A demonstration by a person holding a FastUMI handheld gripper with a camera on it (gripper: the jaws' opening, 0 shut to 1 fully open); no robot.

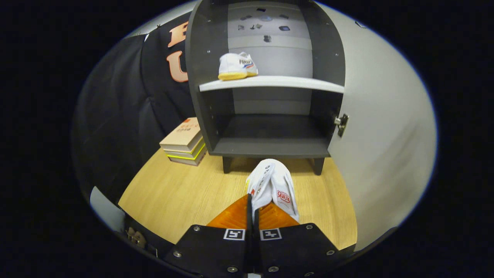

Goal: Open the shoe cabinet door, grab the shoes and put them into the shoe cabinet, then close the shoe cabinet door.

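My gripper (252,200) is shut on a white shoe (272,185), pinching its upper edge so the shoe sticks out ahead of the fingers, over the wooden floor. Beyond it stands the dark grey shoe cabinet (270,146) with its door (382,127) swung open to the right. A second white shoe with a yellow sole (236,66) rests on the left of the cabinet's pale upper shelf (285,83). The bottom compartment just beyond the held shoe holds nothing.
A stack of books or boxes (184,142) lies on the wooden floor (181,193) left of the cabinet. Black cloth wall hangs at the left. The open door has a metal hinge (341,124) on its inner edge.
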